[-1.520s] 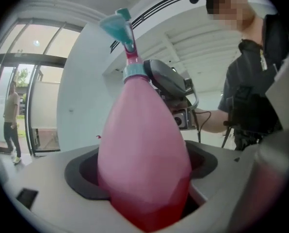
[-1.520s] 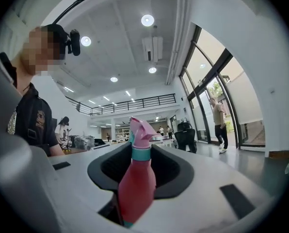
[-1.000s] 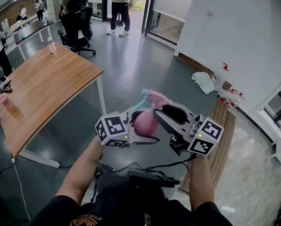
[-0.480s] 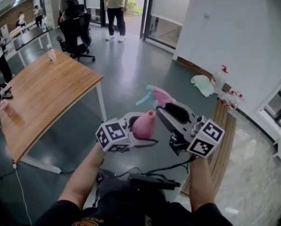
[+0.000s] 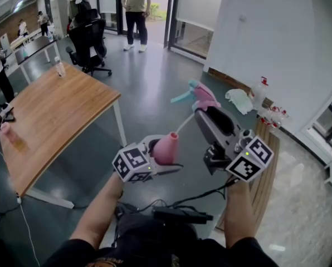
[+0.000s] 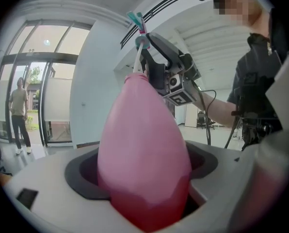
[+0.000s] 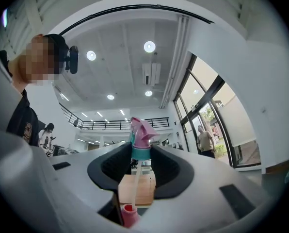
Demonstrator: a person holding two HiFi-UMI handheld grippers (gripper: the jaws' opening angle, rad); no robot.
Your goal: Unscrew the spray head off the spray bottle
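At the left, the left gripper (image 5: 163,156) was clamped on the pink spray bottle (image 5: 167,143). The left gripper view showed its body filling the space between the two jaws, with the narrow end pointing away from the hand.

One second before, the spray head (image 5: 200,95) sat directly on top of this bottle. Now it was raised and moved to the right, and the bottle's mouth (image 5: 172,134) was uncovered. From this I judged that the thread was already fully undone and the task was almost finished; only the pulling apart remained.

Between the two parts ran the thin dip tube (image 5: 182,124), slanting from the mouth up to the head. Its lower end was at the mouth, but I could not tell whether it was inside.

At the right, the right gripper (image 5: 205,111) was grasping the spray head by its teal collar (image 7: 140,153), with the jaws closed on both sides of it. The head stood above and to the right of the bottle, clearly apart from it, and the tube was the only thing between them.
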